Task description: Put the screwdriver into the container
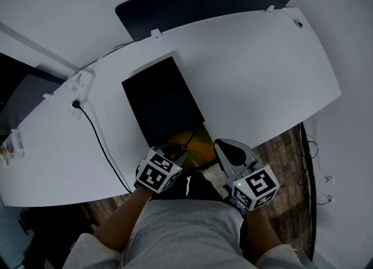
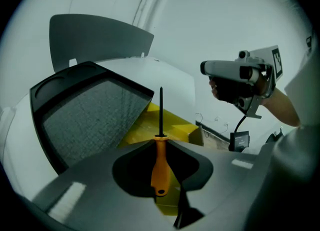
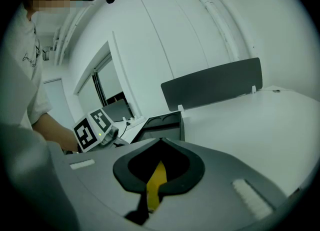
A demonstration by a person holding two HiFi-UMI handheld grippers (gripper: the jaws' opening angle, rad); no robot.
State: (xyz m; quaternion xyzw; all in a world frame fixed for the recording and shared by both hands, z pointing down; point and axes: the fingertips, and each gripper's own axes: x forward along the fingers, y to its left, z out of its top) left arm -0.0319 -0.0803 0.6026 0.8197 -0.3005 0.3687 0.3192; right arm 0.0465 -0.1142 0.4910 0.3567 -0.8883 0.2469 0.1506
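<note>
My left gripper [image 1: 178,152] [image 2: 160,139] is shut on a screwdriver with an orange handle [image 2: 159,167]. Its black shaft [image 2: 161,110] sticks out forward past the jaw tips. The tip hangs over a yellow container [image 1: 201,140] [image 2: 175,127] that sits below the table's front edge, beside a black tray [image 1: 160,102] [image 2: 85,115]. My right gripper [image 1: 228,150] [image 3: 160,141] is held to the right of the container, jaws together with nothing between them. Yellow shows through the gap behind its jaws.
The tray lies on a white table [image 1: 262,70] with a dark partition panel [image 1: 210,0] along its back edge. A power strip [image 1: 78,87] and its black cable [image 1: 102,145] lie at the table's left. Wooden floor [image 1: 288,151] with cables shows at the right.
</note>
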